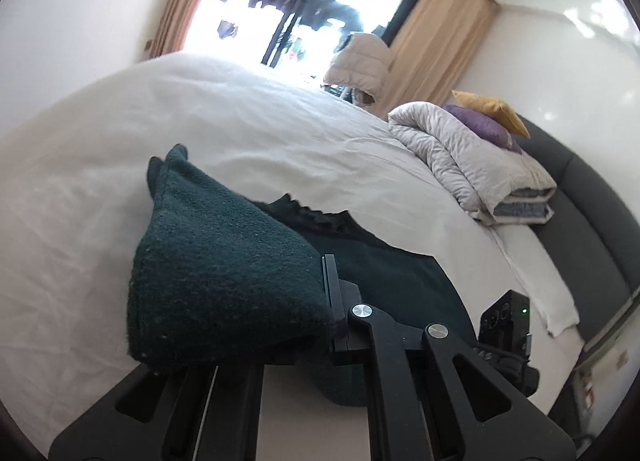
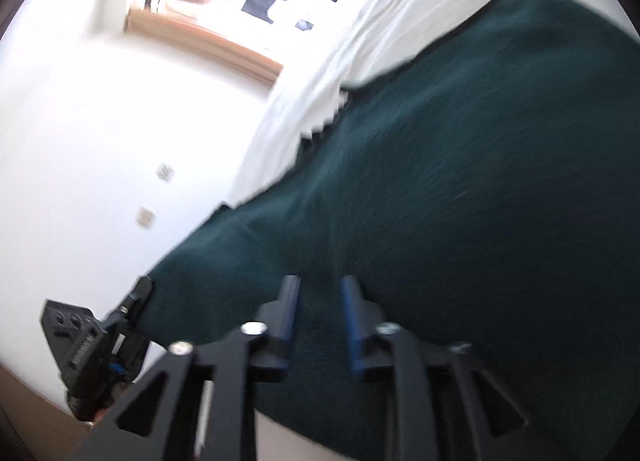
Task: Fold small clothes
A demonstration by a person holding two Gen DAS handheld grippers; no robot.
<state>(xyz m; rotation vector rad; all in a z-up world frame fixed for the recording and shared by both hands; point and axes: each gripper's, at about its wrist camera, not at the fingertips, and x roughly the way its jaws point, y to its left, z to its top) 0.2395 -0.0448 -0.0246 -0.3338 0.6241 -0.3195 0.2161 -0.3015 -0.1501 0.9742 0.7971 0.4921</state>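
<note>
Left tool (image 1: 326, 301) clamped on dark green garment (image 1: 224, 273) (fuzzy knit), white bed (image 1: 240, 133), folded duvet (image 1: 472, 165)

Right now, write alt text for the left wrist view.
The left gripper is shut on a lifted fold of a dark green garment above a white bed. Behind lie a folded quilt, pillows and a bright window.

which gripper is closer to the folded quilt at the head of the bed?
Right, as far as the left wrist view shows. The right gripper sits on the quilt's side of the green garment; the left gripper grips the garment's far side.
</note>
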